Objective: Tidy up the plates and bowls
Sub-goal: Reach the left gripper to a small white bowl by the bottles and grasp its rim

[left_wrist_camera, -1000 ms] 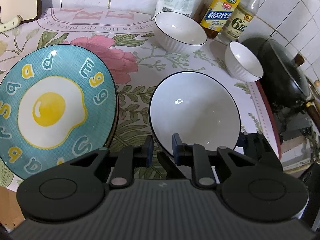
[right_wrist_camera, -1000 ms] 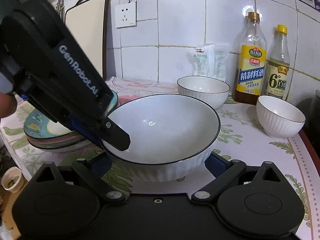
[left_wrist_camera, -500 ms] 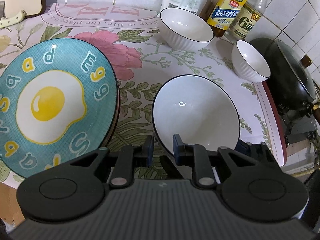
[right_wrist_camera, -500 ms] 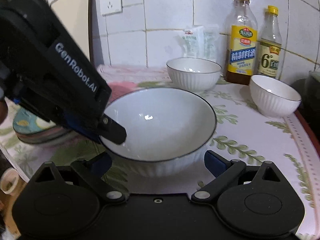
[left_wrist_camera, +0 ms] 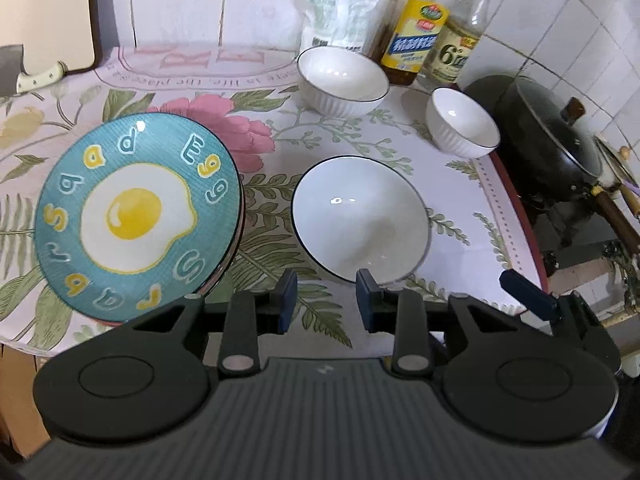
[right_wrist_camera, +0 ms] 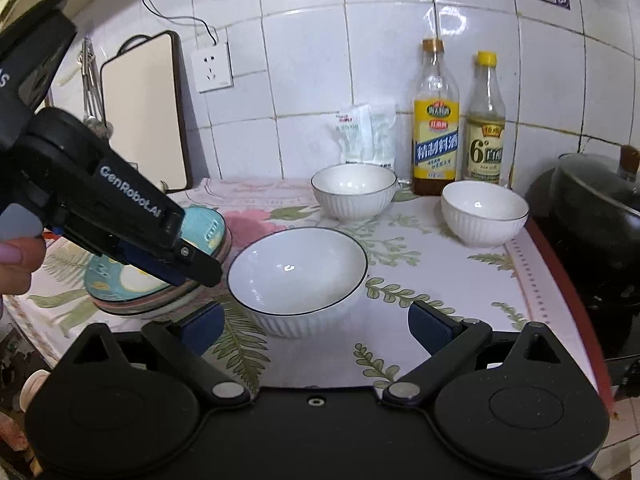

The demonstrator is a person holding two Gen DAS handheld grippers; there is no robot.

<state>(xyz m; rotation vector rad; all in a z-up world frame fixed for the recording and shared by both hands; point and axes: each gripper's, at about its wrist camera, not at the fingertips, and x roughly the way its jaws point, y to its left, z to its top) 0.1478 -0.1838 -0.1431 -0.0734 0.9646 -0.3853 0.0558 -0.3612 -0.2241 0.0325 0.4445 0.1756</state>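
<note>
A large white bowl (left_wrist_camera: 362, 220) (right_wrist_camera: 298, 276) with a dark rim sits on the floral tablecloth. My left gripper (left_wrist_camera: 326, 300) is open, just in front of the bowl's near rim and clear of it. My right gripper (right_wrist_camera: 316, 324) is open wide, its pads on either side of the bowl's near side, not touching. A teal fried-egg plate (left_wrist_camera: 136, 216) (right_wrist_camera: 204, 232) tops a stack of plates to the left. A medium white bowl (left_wrist_camera: 344, 80) (right_wrist_camera: 354, 194) and a small white bowl (left_wrist_camera: 462, 128) (right_wrist_camera: 484, 212) stand farther back.
Two sauce bottles (right_wrist_camera: 436, 120) (right_wrist_camera: 486, 124) and a plastic packet (right_wrist_camera: 368, 136) stand against the tiled wall. A black wok (left_wrist_camera: 548, 136) with a lid sits on the stove at right. A cutting board (right_wrist_camera: 144, 112) leans at back left. The table edge (left_wrist_camera: 516, 216) runs along the right.
My left gripper has let go of the large bowl's rim, opened and pulled back. My right gripper has also drawn back. The bowl now rests on the table.
</note>
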